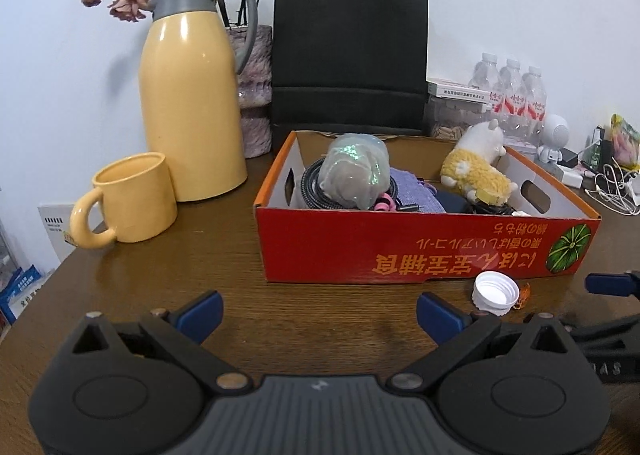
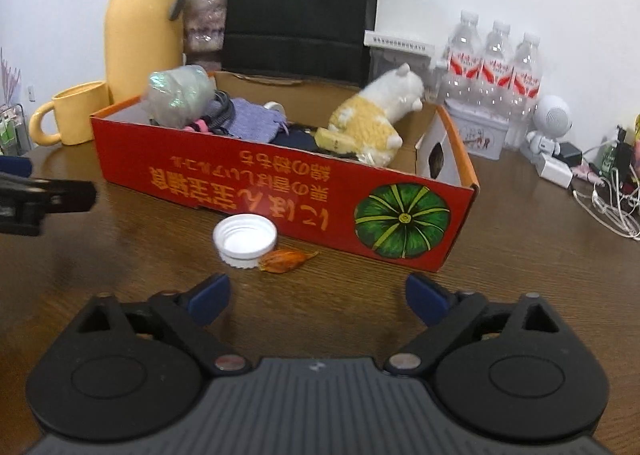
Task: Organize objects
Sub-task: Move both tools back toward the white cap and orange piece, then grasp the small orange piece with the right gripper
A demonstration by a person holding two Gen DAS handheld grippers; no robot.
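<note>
Hovering low over the brown table (image 2: 520, 263), both grippers stand with jaws spread and nothing between them. The right gripper (image 2: 318, 293) faces the white cap (image 2: 245, 239) and the small orange husk (image 2: 285, 259), which lie on the table just in front of the red box (image 2: 280, 191). The left gripper (image 1: 318, 313) is further left, facing the box's near wall, with bare wood between its fingers.

The likely next target is the cap, judging by the right gripper's aim. Several things could go wrong. The cap is low and light, so a finger arriving off-centre may push it along the wood instead of trapping it. It sits close to the box wall, so the far reach of the fingers could hit the cardboard and shove the box. The husk touches the cap's right side and may be caught in the same pinch or crushed. The left gripper's tip shows at the left edge of the right view, near enough that the two tools could collide if both move in.

The cap lies open side up, its axis vertical, with no long axis across the table. The husk's long axis runs left to right, its thin tip pointing right.
</note>
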